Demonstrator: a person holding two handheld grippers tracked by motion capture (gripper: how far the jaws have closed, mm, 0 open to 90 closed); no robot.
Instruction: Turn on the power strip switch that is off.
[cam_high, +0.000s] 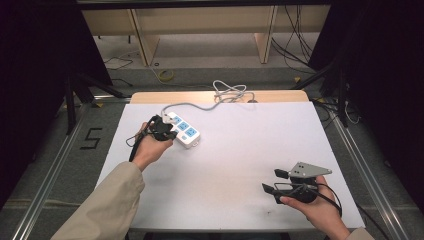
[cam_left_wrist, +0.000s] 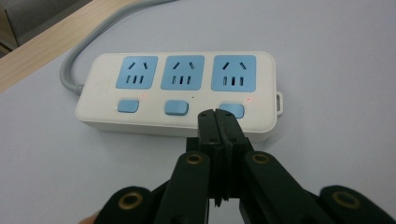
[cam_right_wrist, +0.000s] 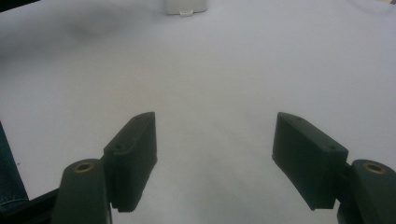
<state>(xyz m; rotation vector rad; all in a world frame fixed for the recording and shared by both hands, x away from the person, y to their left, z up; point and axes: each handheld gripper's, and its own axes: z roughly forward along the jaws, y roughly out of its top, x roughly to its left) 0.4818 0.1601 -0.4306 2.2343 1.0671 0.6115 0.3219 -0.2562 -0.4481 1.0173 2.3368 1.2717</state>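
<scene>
Counter (cam_high: 235, 150) under a white sheet carries a white power strip (cam_high: 183, 129) at its far left in the high view, the left tool (cam_high: 162, 127) at its near side and the right tool (cam_high: 280, 181) well apart at the near right. In the left gripper view the left tool (cam_left_wrist: 218, 114), jaws pressed together, tips at the power strip (cam_left_wrist: 180, 91) by its right blue switch (cam_left_wrist: 233, 110). In the right gripper view the right tool (cam_right_wrist: 215, 154) has jaws spread wide over bare sheet.

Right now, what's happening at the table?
A person holds tongs in each hand over a white table. The left tongs, shut with nothing between them, have their tips at the rightmost blue switch of a white three-socket power strip, apparently to press it; contact is unclear. Small red lights show by the two outer switches. The right tongs are open and idle, away from the strip.
</scene>
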